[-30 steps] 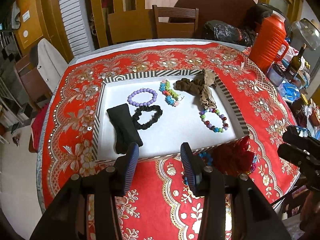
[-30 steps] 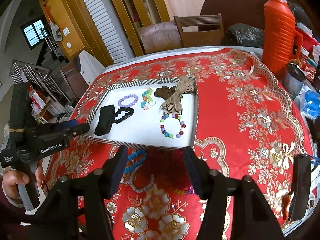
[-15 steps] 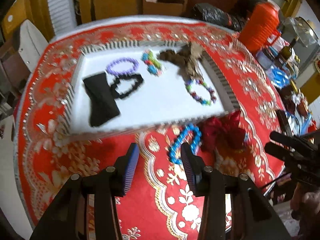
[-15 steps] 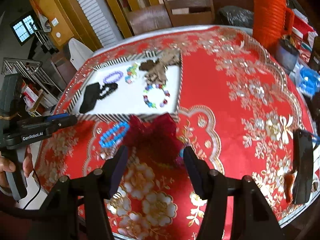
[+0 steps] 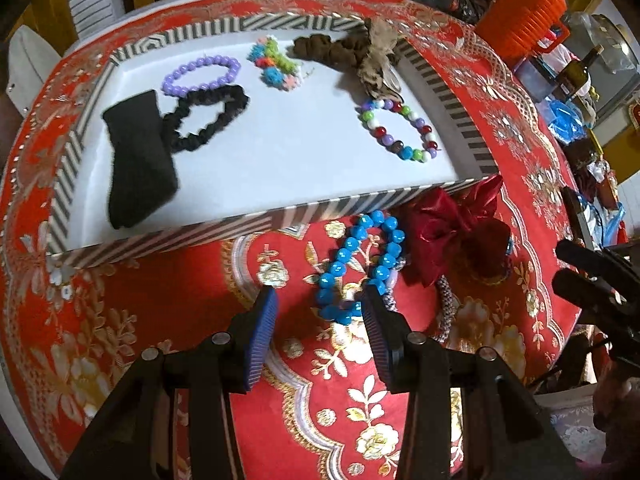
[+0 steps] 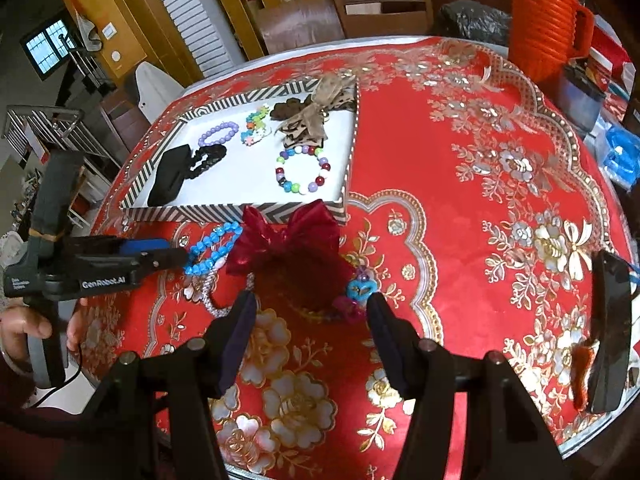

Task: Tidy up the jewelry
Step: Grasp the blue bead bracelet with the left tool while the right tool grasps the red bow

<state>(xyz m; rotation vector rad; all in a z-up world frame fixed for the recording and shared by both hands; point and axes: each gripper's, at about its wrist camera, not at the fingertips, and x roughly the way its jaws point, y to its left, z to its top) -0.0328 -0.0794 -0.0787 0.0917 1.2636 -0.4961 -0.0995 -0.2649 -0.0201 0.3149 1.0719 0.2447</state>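
A striped-rim white tray [image 5: 168, 240] [image 6: 192, 213] holds a purple bead bracelet [image 5: 200, 74], a black scrunchie [image 5: 208, 116], a black pouch [image 5: 138, 160], a multicolour bead bracelet [image 5: 396, 130], a brown scrunchie [image 5: 332, 50] and small coloured pieces [image 5: 272, 64]. In front of the tray lie a blue bead bracelet [image 5: 360, 268] [image 6: 212, 246], a red bow [image 5: 452, 228] [image 6: 292, 240], a silver beaded bracelet [image 5: 444, 312] and a blue heart charm [image 6: 362, 288]. My left gripper [image 5: 320, 300] [image 6: 176, 258] is open, its fingers either side of the blue bracelet's near end. My right gripper [image 6: 310, 306] is open, just short of the bow.
An orange ribbed jug [image 6: 544, 20] stands at the back right, with bottles and clutter [image 5: 572, 76] beside it. A dark phone-like slab [image 6: 608, 340] lies at the right table edge. Chairs [image 6: 380, 8] stand behind the round table with a red floral cloth [image 6: 480, 200].
Both grippers have moved down and forward toward the loose items in front of the tray. The left one now straddles the blue bracelet. Both stay open.
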